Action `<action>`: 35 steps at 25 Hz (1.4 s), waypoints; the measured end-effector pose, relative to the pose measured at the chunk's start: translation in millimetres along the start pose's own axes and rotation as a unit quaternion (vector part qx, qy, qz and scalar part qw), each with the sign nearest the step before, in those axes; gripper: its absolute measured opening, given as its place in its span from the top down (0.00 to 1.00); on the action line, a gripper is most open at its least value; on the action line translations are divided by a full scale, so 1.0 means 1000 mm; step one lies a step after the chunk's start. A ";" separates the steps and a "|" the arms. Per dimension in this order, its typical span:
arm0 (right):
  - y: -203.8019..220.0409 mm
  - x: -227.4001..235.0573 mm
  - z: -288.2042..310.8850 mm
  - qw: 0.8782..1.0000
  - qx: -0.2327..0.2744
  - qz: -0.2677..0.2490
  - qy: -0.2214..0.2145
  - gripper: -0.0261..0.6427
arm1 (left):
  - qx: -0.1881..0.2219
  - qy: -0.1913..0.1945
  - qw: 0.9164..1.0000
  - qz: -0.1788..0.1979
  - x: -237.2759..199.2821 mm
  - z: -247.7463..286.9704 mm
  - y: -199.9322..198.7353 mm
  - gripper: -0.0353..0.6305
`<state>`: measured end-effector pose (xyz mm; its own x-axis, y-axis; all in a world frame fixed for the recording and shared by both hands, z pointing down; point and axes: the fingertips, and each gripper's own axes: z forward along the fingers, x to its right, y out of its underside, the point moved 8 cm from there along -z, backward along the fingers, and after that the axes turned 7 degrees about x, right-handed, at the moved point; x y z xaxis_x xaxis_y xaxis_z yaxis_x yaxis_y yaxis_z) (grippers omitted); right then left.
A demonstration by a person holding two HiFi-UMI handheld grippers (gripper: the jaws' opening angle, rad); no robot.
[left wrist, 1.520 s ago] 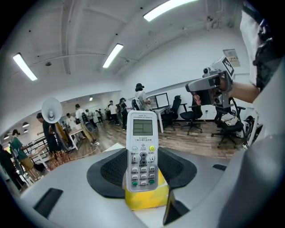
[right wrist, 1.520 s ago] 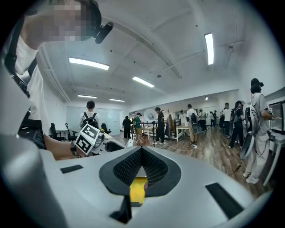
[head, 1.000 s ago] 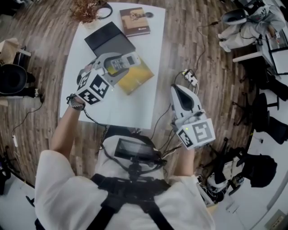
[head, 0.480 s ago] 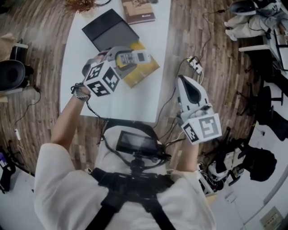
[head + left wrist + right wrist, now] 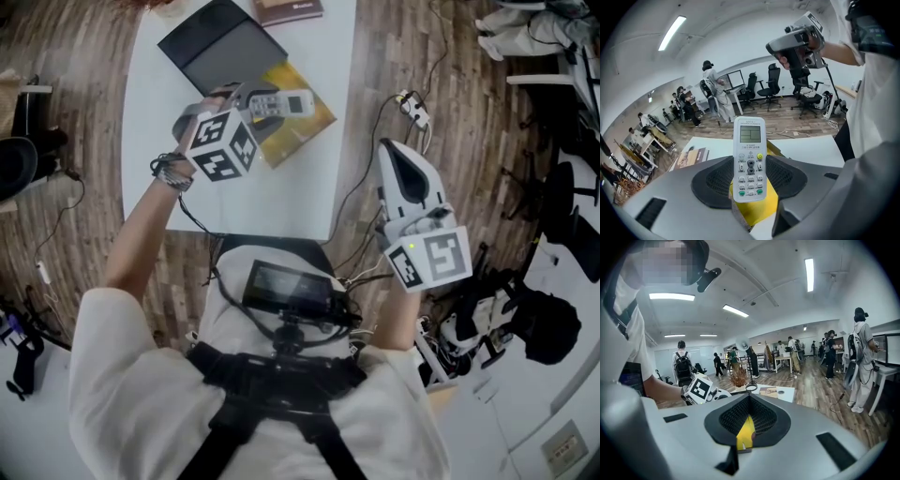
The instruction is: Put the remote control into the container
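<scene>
Looking down in the head view, I hold the left gripper (image 5: 251, 105) over the far part of the white table (image 5: 272, 202). Its jaws pinch the remote (image 5: 281, 103), which sticks out sideways to my right. The remote is in the air above a yellow book (image 5: 305, 127) that lies flat on the table. The black container (image 5: 220, 52) is just behind the yellow book, and the remote is not in it. At the far edge of the table lies a brown book (image 5: 286, 9), partly cut by the frame. My right gripper (image 5: 401, 155) is off the table, over the wood floor (image 5: 375, 56) at my right side, well apart from the remote. A white plug strip (image 5: 412, 108) with its cable lies on the floor near it.

In the left gripper view, the gripper (image 5: 749, 180) has both jaws closed on the lower half of the remote (image 5: 749, 159), one pad on each long side. The screen end points away from me and the buttons face the camera. Under it I see the yellow book (image 5: 757, 211), and the brown book (image 5: 691, 157) farther to the left. The right gripper (image 5: 797, 44) is high at the upper right.

In the right gripper view, the gripper (image 5: 747, 420) has its jaws pressed together and grips nothing. Only a thin slit stays between the pads, and something yellow (image 5: 746, 432) shows through it. The left gripper's marker cube (image 5: 700, 389) is at the left.
</scene>
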<state>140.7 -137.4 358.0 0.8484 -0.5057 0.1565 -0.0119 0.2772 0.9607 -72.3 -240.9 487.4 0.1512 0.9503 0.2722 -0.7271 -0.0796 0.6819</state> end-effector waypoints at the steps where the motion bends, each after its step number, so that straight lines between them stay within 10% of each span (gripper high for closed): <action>1: 0.001 0.001 -0.001 1.000 -0.001 0.001 0.000 0.96 | -0.006 0.002 1.000 0.006 0.002 0.003 0.000 0.60; 35: 0.035 0.027 -0.007 0.997 -0.030 0.052 0.038 0.96 | -0.151 0.126 0.977 0.076 0.027 0.100 0.037 0.60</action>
<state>167.0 -135.2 394.0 0.8822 -0.4078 0.2352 -0.0729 0.3751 0.9241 -28.1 -248.0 587.5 -0.1164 0.9813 0.1531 -0.8988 -0.1697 0.4042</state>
